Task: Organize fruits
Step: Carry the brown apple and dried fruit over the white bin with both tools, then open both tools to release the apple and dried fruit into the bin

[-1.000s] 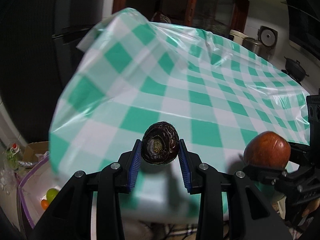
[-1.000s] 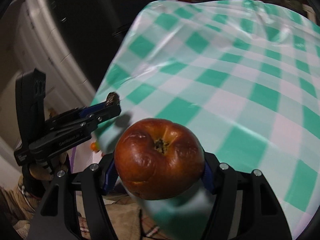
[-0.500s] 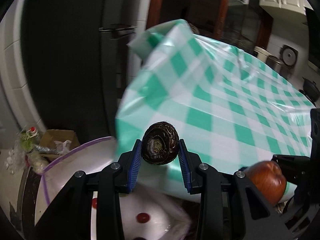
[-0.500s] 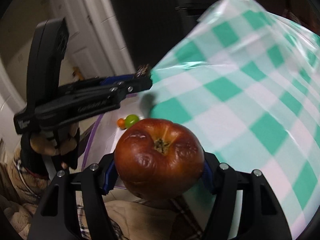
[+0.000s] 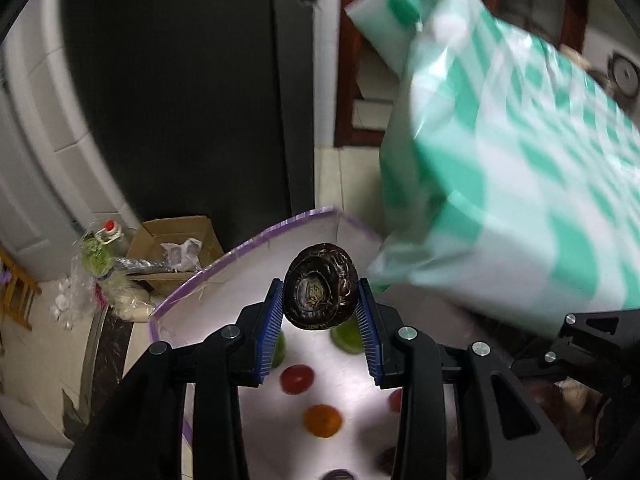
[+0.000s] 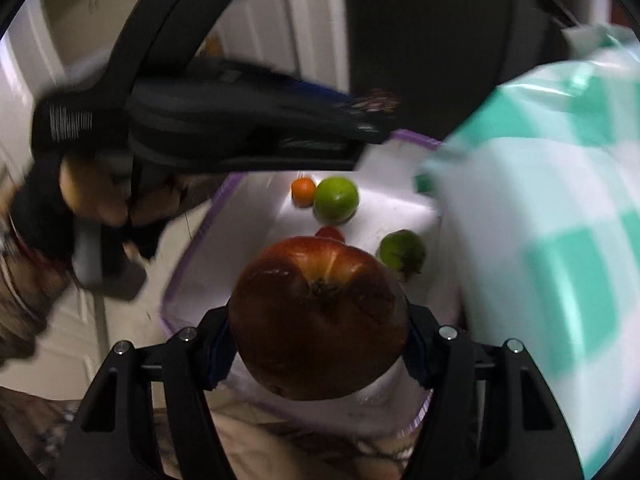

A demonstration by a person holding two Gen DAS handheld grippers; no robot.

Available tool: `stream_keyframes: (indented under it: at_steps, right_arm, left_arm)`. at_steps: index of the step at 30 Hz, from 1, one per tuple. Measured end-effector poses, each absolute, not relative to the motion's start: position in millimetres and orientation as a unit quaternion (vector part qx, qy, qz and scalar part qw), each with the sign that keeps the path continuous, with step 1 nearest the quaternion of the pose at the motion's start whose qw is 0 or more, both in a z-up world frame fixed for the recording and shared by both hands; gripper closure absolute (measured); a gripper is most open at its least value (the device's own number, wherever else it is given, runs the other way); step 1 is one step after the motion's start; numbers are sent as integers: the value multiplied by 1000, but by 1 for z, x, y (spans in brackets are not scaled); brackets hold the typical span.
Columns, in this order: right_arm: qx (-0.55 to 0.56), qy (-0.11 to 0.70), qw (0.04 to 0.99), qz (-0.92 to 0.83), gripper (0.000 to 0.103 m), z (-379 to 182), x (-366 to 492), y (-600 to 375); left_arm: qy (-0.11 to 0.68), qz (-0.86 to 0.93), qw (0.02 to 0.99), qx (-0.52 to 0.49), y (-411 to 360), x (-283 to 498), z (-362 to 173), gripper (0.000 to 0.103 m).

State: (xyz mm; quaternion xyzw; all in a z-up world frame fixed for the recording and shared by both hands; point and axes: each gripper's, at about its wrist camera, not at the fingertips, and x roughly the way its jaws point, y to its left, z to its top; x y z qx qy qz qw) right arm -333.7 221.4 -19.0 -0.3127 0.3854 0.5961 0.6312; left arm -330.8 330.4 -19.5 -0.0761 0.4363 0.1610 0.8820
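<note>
Both my grippers pointed down over the white purple-rimmed bin (image 5: 256, 240). My left gripper (image 5: 320, 320) was clamped on a dark wrinkled round fruit (image 5: 320, 288); my right gripper (image 6: 316, 344) pinched a bruised red apple (image 6: 318, 320). Green round fruits (image 6: 335, 199), a small orange fruit (image 6: 303, 191) and a red tomato (image 5: 296, 378) lay inside, beside the green-checked plastic tablecloth (image 5: 540, 184).

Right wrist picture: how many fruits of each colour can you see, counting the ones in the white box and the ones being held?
Green round fruits in the white purple-rimmed box: 2
Small orange fruit: 1
Small red fruit, partly hidden: 1
Big red-brown apple, held: 1
Dark wrinkled fruit, held, blurred: 1
Total: 6
</note>
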Motion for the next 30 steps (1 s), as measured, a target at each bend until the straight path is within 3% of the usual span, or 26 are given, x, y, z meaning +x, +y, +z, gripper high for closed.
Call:
stream_keyframes:
  at_steps: [16, 30]
  right_arm:
    - [-432, 423, 594, 530, 36, -108, -332, 277]
    - [-523, 417, 561, 488, 36, -146, -339, 297]
  left_arm:
    - [611, 37, 788, -60, 382, -254, -118, 68]
    - [670, 55, 740, -16, 379, -230, -173, 68]
